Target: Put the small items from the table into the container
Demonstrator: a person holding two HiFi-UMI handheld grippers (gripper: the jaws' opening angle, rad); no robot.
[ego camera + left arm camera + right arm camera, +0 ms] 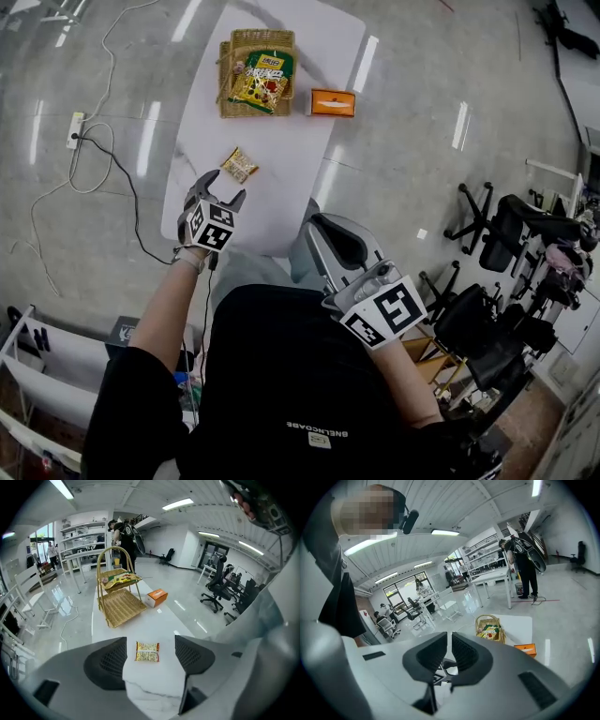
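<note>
A small yellow snack packet (239, 165) lies on the white marble table (291, 187), short of the woven basket (246, 103) at the far end. The basket holds a green-and-yellow snack bag (262, 80). My left gripper (221, 189) hangs over the table's near end, open, jaws pointing down at the packet. In the left gripper view the packet (147, 651) lies on the table, framed by the spread jaws of that gripper (151, 654) and touching neither. My right gripper (319, 225) is held off the table's near right corner; its jaws (451, 656) are shut with nothing between them.
An orange box (333, 103) sits right of the basket. A power strip (75, 129) with cables lies on the floor to the left. Office chairs (506, 234) stand to the right. A person (123, 536) stands beyond the table's far end.
</note>
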